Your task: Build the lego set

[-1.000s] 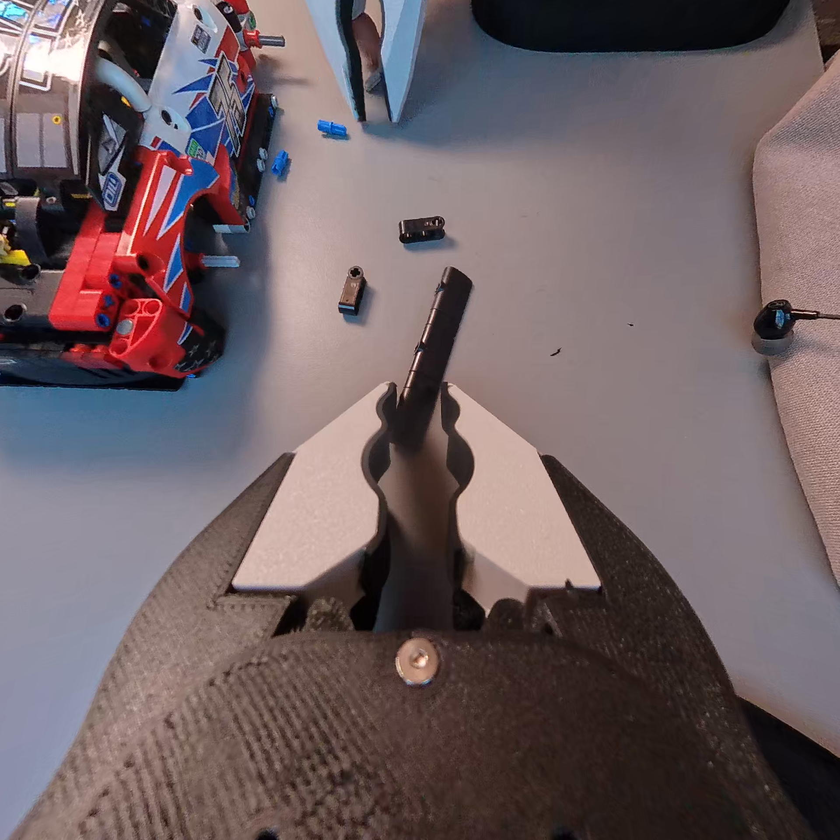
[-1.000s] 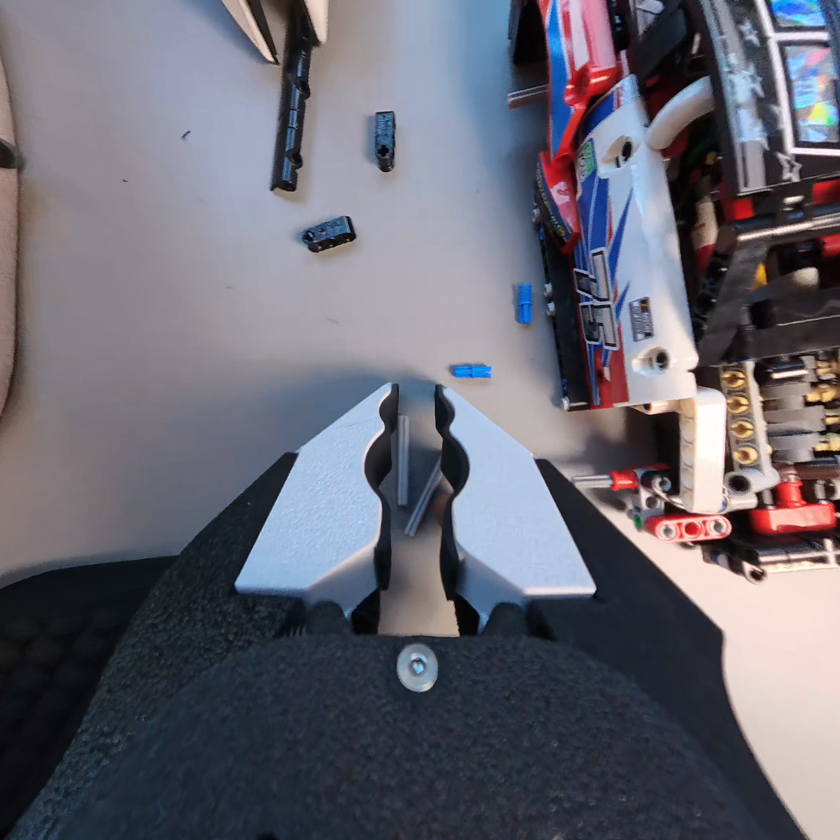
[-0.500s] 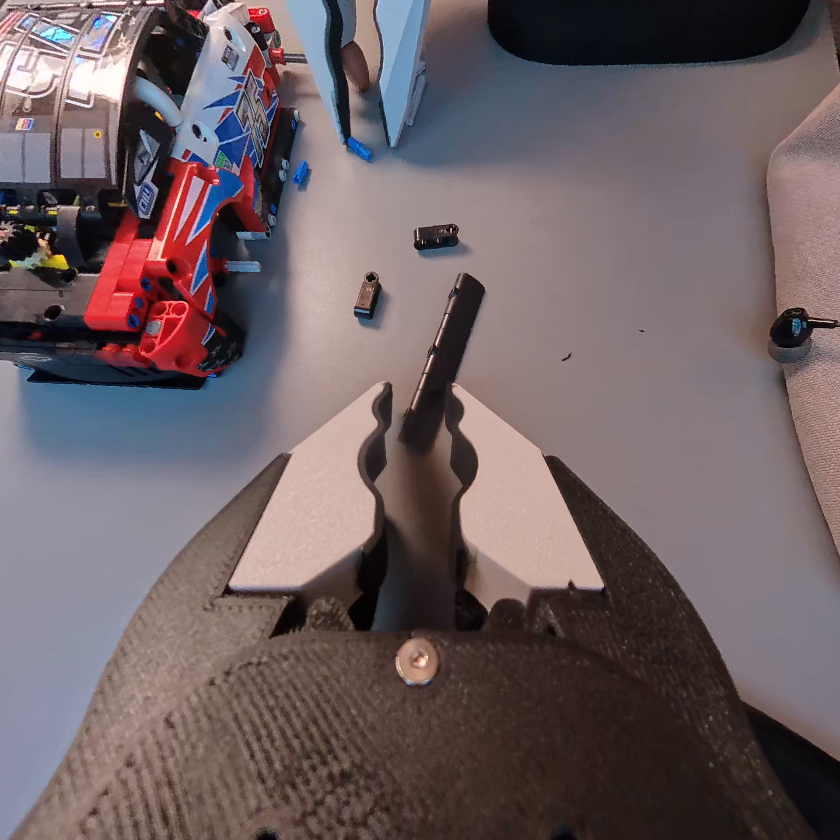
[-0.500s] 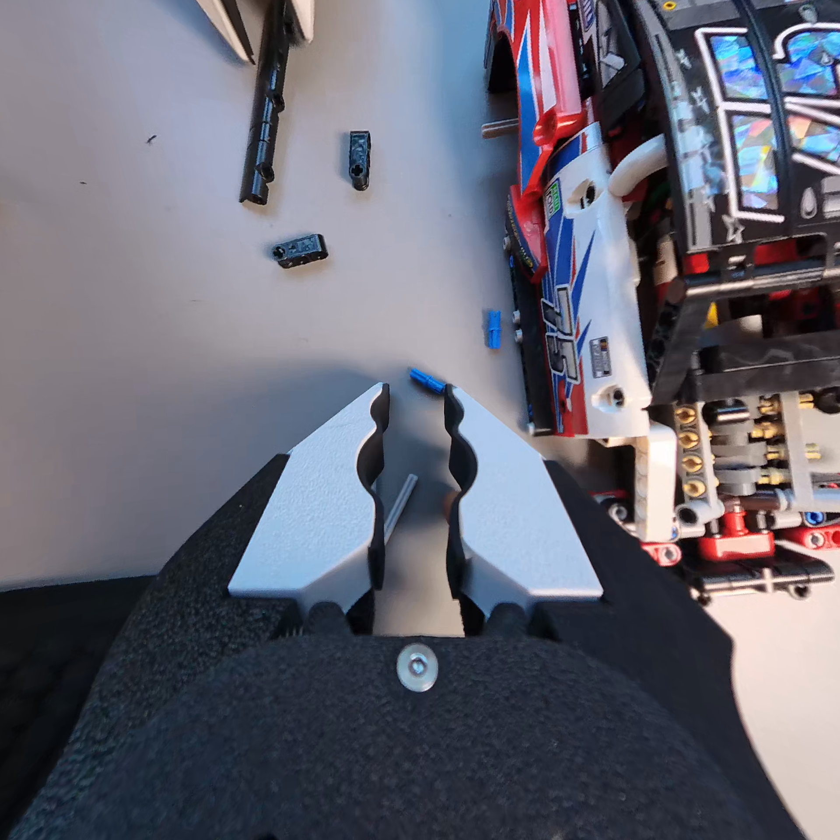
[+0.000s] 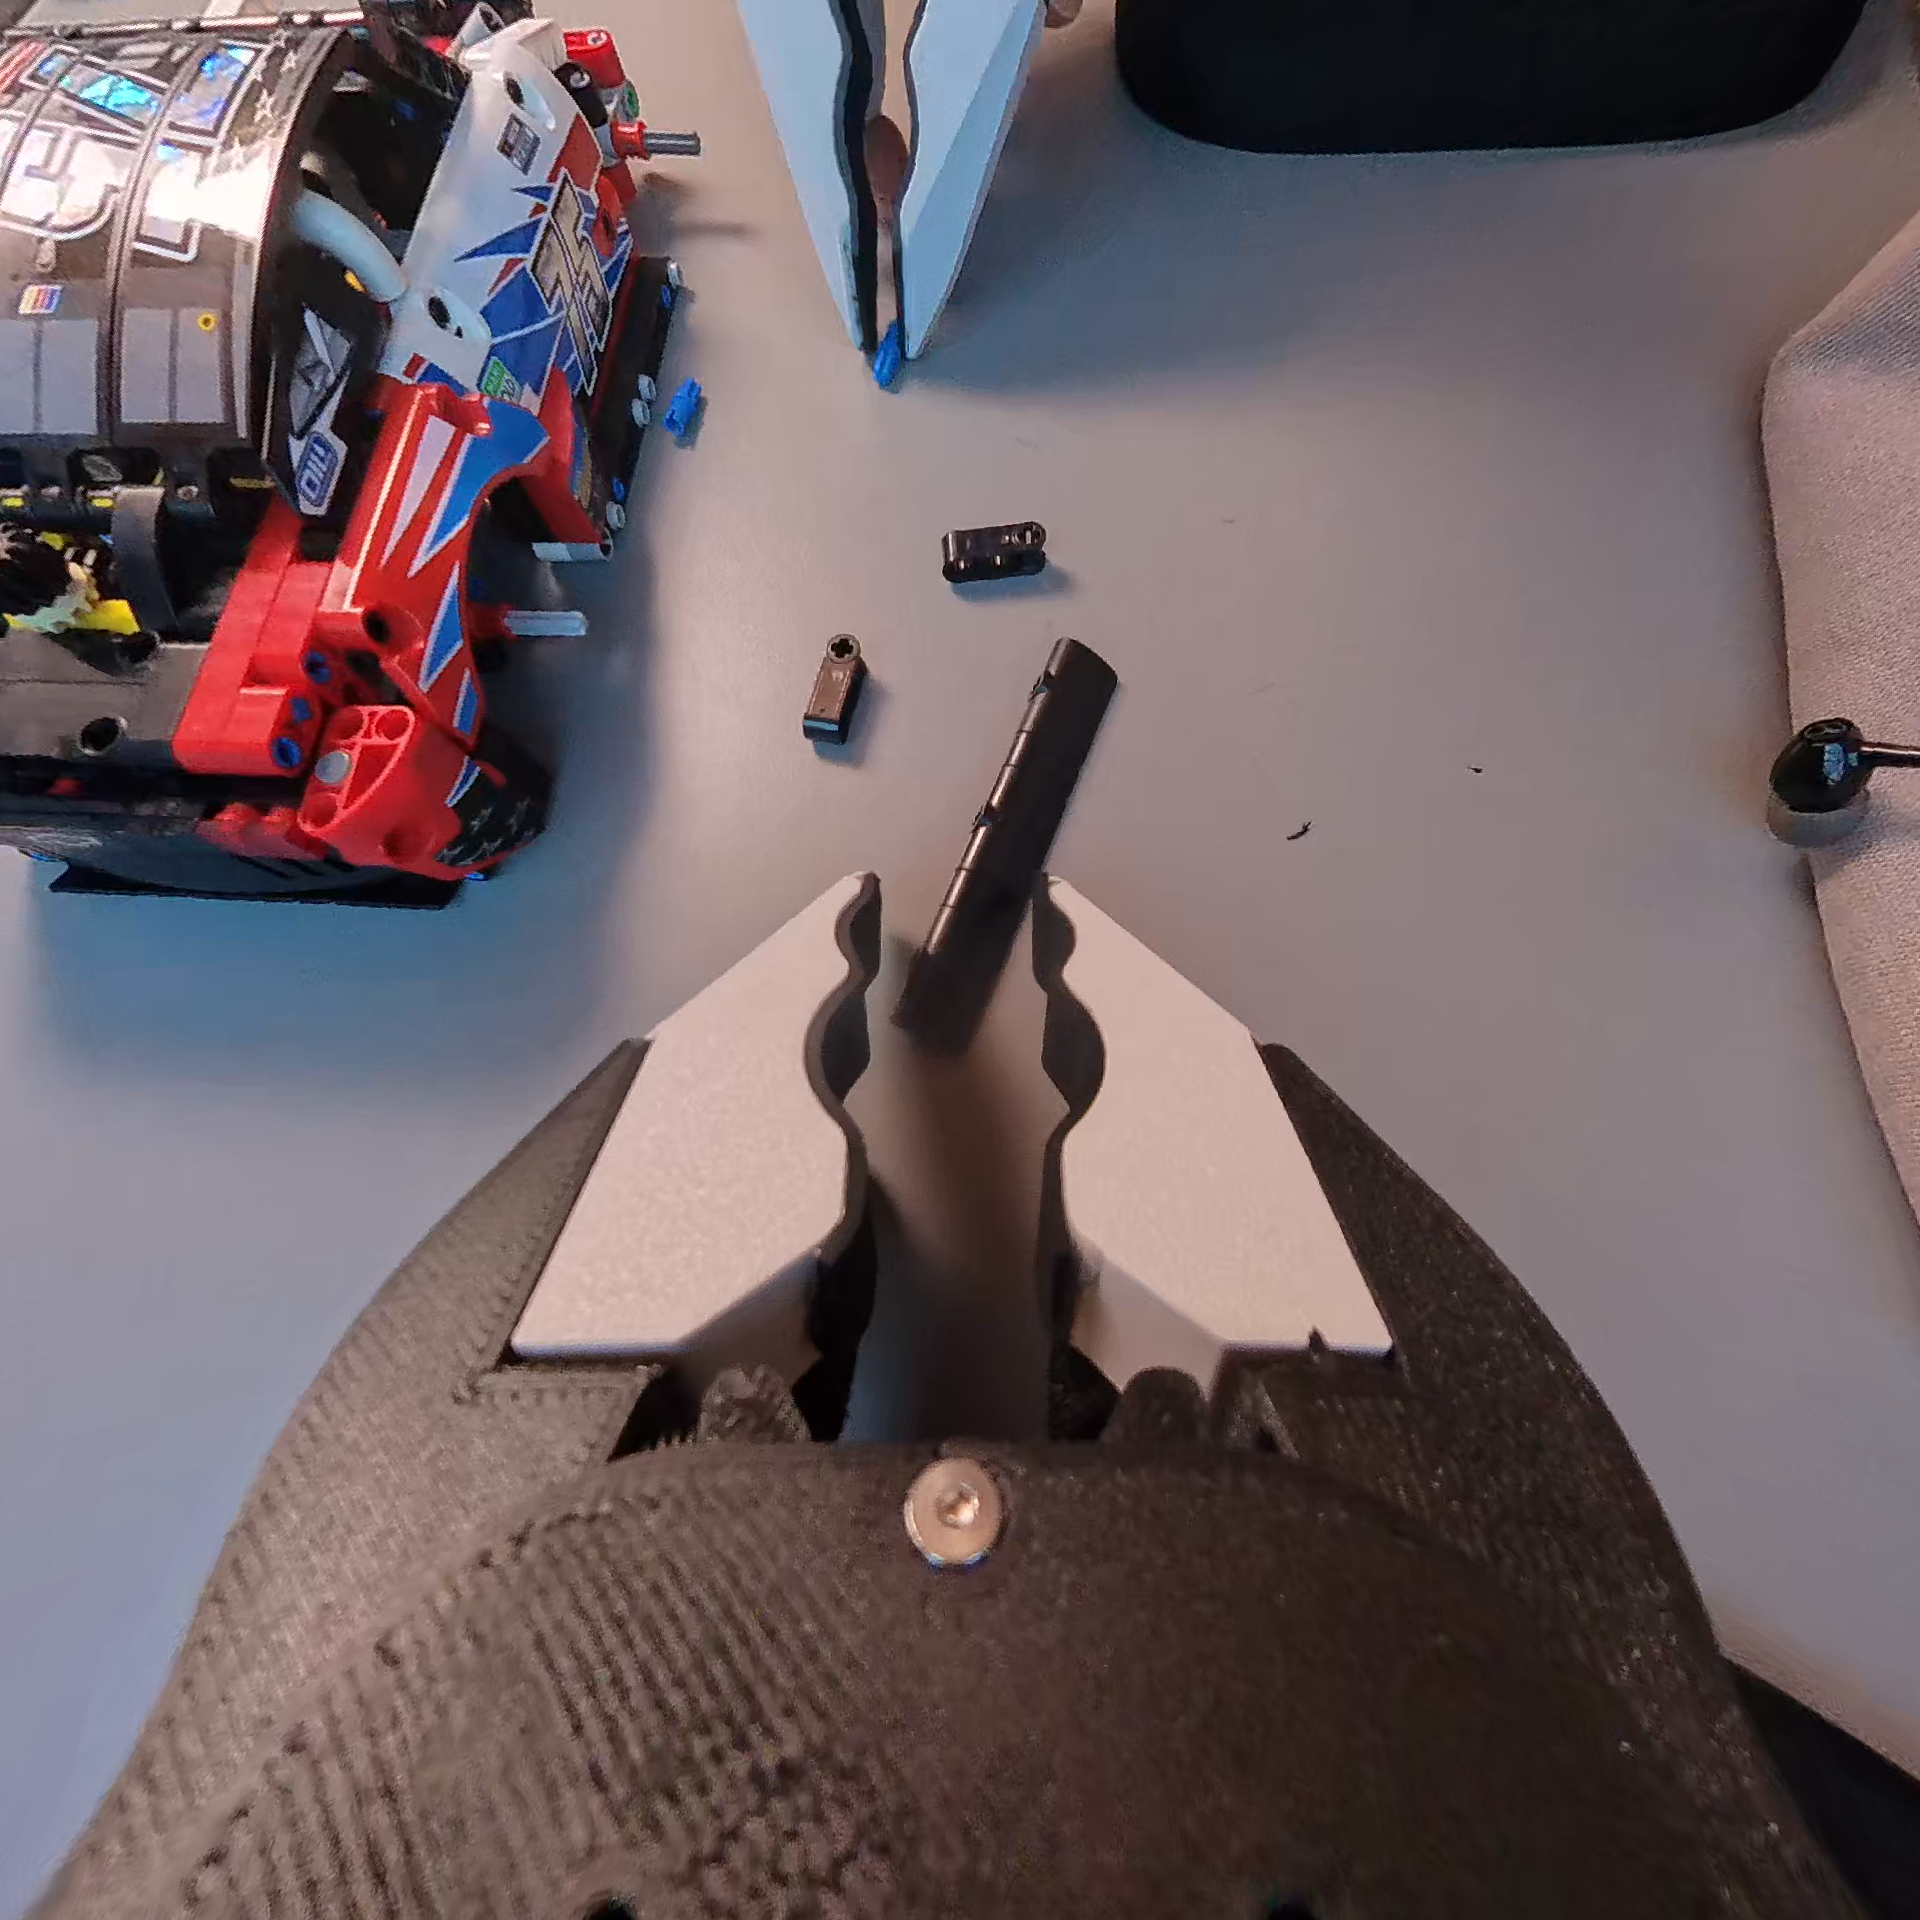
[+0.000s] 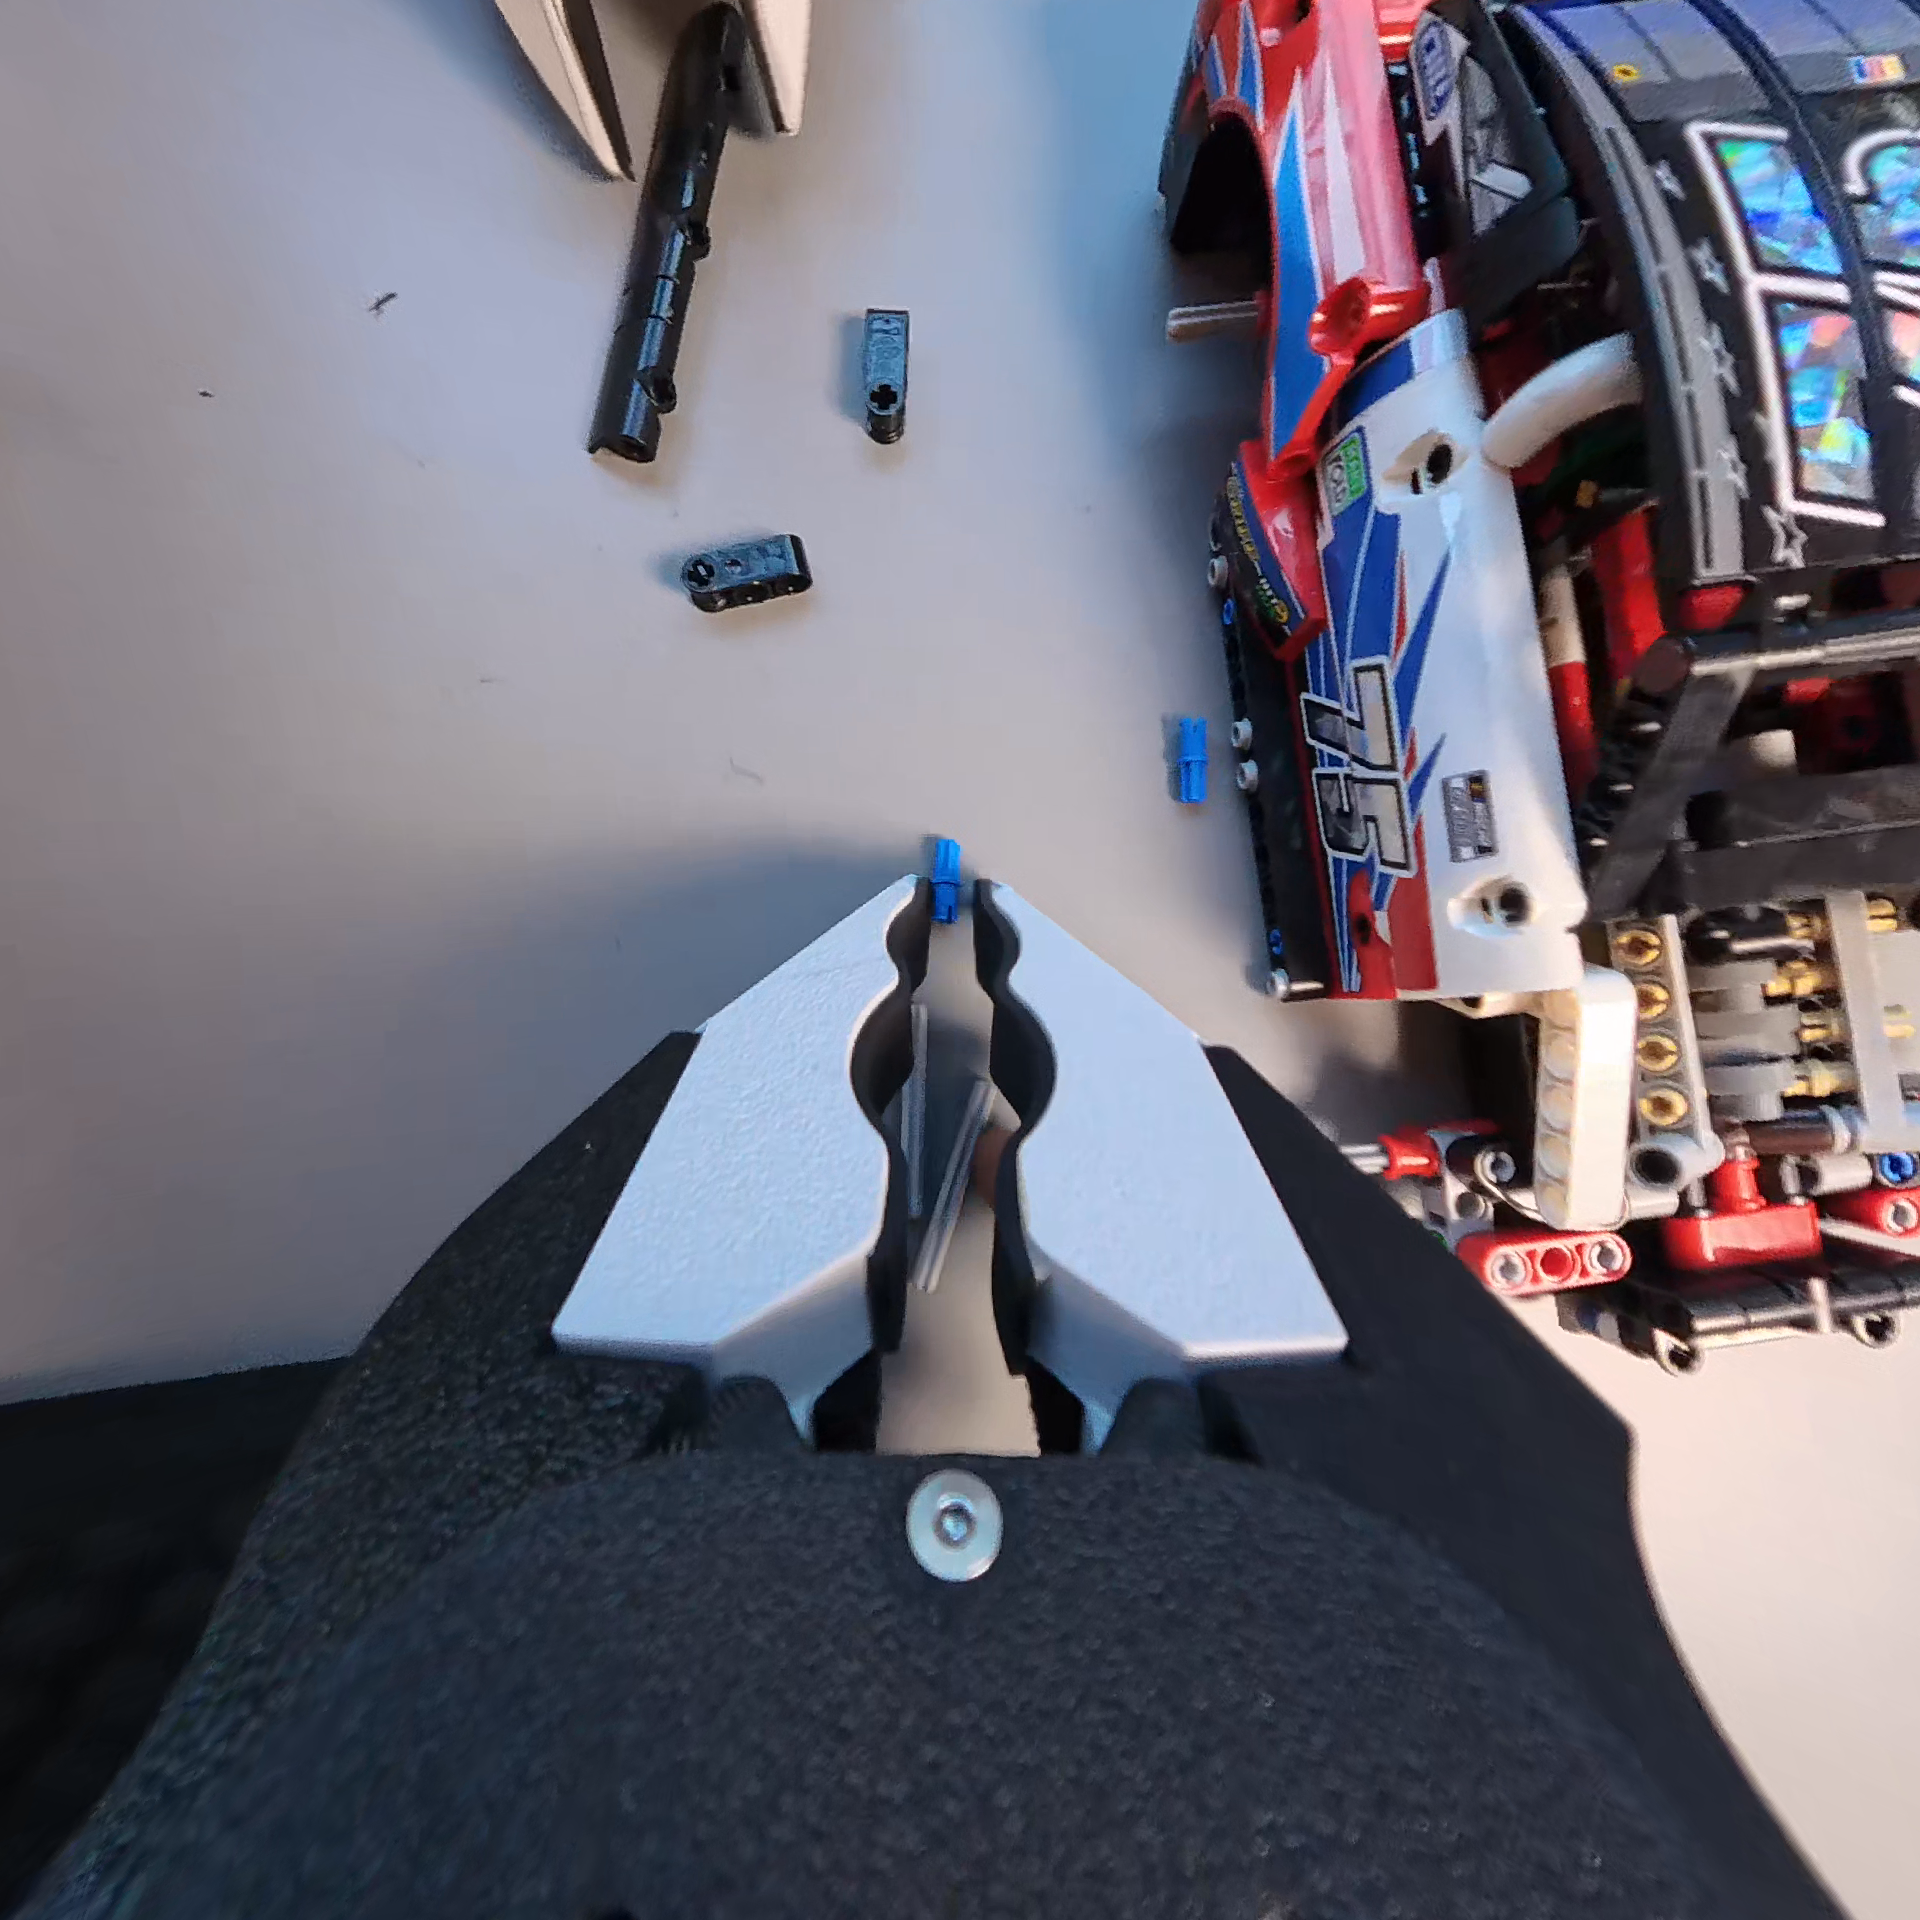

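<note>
While our right gripper [image 6: 951, 896] stands tips-down on the grey table [image 5: 1351, 582], its jaws are drawn almost together on a small blue connector pin [image 6: 944, 878], which sticks out just past the fingertips; the left wrist view shows that same pin [image 5: 885, 358] pinched at the tips, touching the table.

Our left gripper [image 5: 956, 894] has its jaws parted wider than the long black beam [image 5: 1013, 831] that lies between them. The beam's near end sits inside the gap, tilted toward the right finger [image 5: 1164, 1122]; we cannot tell whether it touches that finger, and the left finger [image 5: 727, 1122] stands clear of it.

Loose parts on the table:
- a second blue pin [image 6: 1191, 758], just beside the car's side sill;
- a short black axle connector [image 5: 834, 688], left of the beam;
- a black three-hole liftarm [image 5: 992, 549], beyond the beam's far end.

The race car model [image 6: 1507, 623], red, white and blue with a black roof, occupies the table's edge, left of our left gripper and right of our right one. An earbud [image 5: 1813, 764] lies at the table's right side against a grey fabric cushion [image 5: 1860, 727].
</note>
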Demonstrator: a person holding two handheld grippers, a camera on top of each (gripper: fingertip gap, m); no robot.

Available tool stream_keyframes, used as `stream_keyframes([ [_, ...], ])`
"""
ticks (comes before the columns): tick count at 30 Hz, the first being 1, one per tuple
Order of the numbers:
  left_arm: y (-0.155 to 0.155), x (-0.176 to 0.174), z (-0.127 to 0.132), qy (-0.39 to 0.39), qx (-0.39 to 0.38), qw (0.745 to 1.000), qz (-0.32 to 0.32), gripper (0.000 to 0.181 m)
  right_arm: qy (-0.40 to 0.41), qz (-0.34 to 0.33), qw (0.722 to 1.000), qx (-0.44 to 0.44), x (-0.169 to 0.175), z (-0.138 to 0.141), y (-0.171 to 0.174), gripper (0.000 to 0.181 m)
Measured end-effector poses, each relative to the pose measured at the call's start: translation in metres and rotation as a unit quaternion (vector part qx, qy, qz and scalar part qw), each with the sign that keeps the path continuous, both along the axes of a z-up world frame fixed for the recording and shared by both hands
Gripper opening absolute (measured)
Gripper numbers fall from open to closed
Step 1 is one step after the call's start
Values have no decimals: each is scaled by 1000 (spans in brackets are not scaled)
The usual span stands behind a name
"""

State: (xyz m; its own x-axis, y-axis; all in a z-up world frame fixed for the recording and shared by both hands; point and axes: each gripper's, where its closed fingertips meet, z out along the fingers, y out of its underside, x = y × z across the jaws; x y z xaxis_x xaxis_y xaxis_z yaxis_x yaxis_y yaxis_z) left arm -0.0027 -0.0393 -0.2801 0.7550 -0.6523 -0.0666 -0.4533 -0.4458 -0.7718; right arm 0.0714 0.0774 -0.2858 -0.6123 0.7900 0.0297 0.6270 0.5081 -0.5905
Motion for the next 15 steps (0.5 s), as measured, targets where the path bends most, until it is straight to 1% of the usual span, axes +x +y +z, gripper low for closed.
stream_keyframes([
  [1,1,0,-1,4,2,1000,0,28,3,3,1000,2,0,0,-3,2],
  [5,3,3,1,3,14,1000,-5,30,27,7,999,40,-4,2,-5,2],
  [8,6,9,1,5,17,1000,-17,30,69,12,997,19,-9,20,-26,2],
  [10,7,13,-1,7,9,1000,-29,28,82,22,996,-9,-11,29,-49,2],
  [12,7,19,-3,6,-3,999,-45,25,78,30,996,-16,-10,25,-67,2],
  [15,7,24,-4,8,-27,998,-55,18,65,34,997,-28,-7,15,-80,2],
])
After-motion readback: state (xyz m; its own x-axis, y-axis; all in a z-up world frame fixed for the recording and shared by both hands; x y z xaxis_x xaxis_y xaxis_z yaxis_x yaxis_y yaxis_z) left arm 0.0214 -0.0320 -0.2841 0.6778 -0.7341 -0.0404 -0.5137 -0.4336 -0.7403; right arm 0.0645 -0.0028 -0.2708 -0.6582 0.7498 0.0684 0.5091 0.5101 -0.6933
